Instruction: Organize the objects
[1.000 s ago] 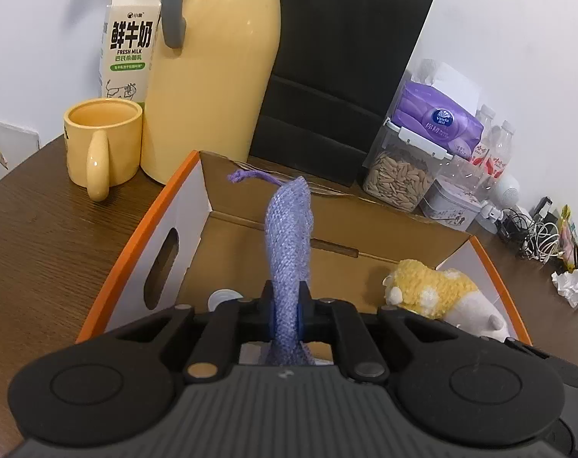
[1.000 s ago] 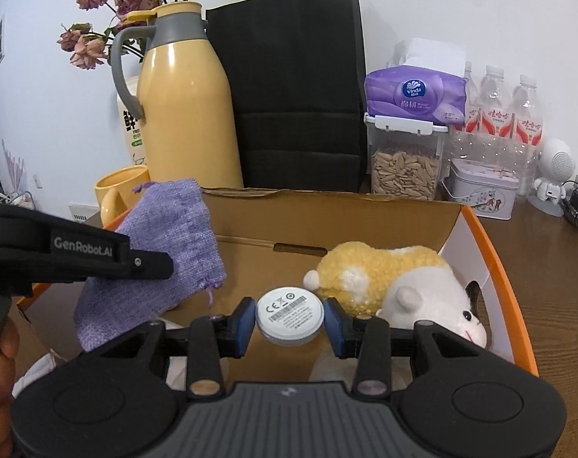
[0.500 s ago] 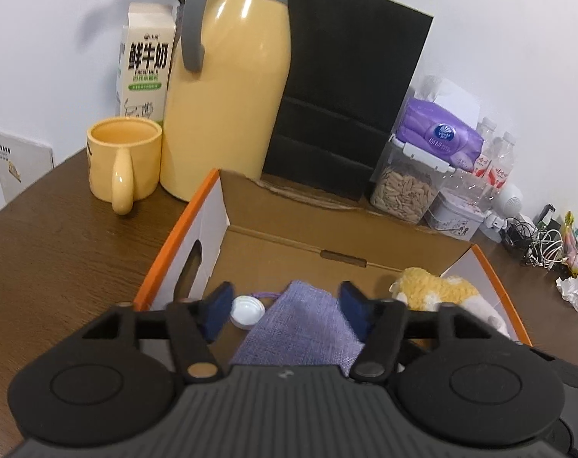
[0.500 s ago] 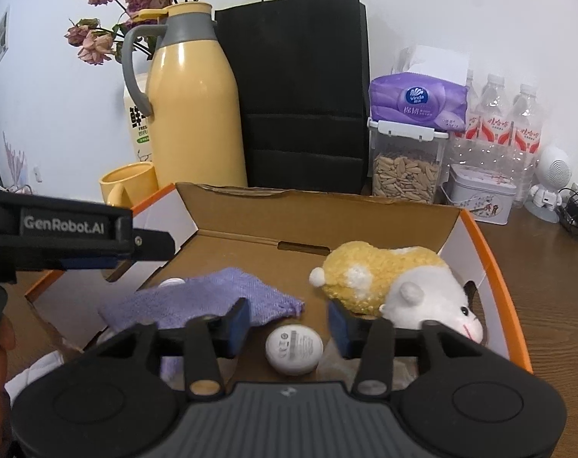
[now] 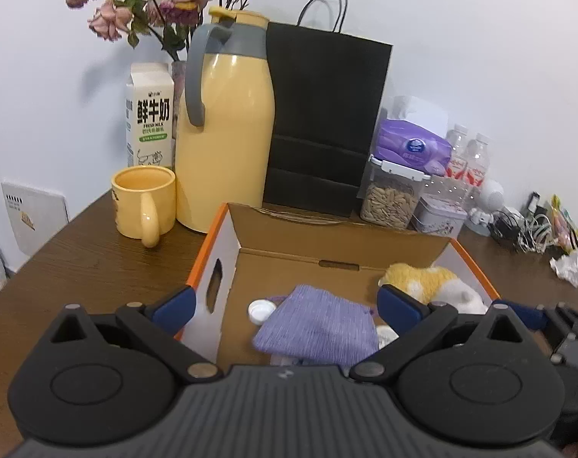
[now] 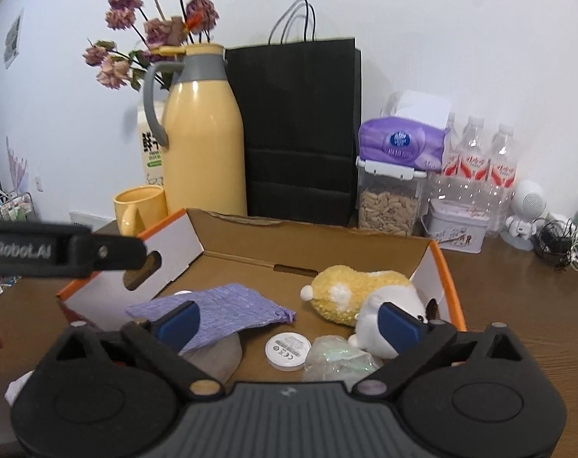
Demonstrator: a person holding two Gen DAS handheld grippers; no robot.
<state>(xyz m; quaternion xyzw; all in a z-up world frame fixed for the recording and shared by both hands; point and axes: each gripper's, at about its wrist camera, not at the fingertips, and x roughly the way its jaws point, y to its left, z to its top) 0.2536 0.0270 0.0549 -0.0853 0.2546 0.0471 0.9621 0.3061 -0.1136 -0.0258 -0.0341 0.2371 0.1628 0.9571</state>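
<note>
From the left wrist view, the left gripper (image 5: 285, 307) hangs over the near edge of the cardboard box (image 5: 228, 236), its blue pads (image 5: 174, 303) spread wide apart; its jaws have just been opening and nothing is gripped between them. The purple pouch (image 5: 319, 324) lies released on the box floor, flat, between and beyond the two pads without touching either. A small white cap (image 5: 260, 311) sits just left of the pouch, and the plush hamster (image 5: 430, 286) lies at the far right of the box. Beyond the box on the wooden table (image 5: 79, 259) stand a yellow mug (image 5: 144, 202), a yellow thermos jug (image 5: 228, 129), a milk carton (image 5: 149, 118), a black paper bag (image 5: 323, 122) and a jar of seeds (image 5: 390, 202).

From the right wrist view, the right gripper (image 6: 289, 324) also stands released, its jaws having just been opening with no object pressed between the pads. The white round disc (image 6: 289, 351) lies on the box floor in the near middle, between the open pads and clear of them. The purple pouch (image 6: 220, 311) lies to the left of the disc, draped partly over a grey rounded object (image 6: 216, 358). A crinkled clear wrapper (image 6: 338, 358) sits just right of the disc, and the plush hamster (image 6: 361, 294) lies to the right. One black finger of the left gripper (image 6: 60, 253) reaches in from the left edge, above the box's left wall (image 6: 167, 244).
</note>
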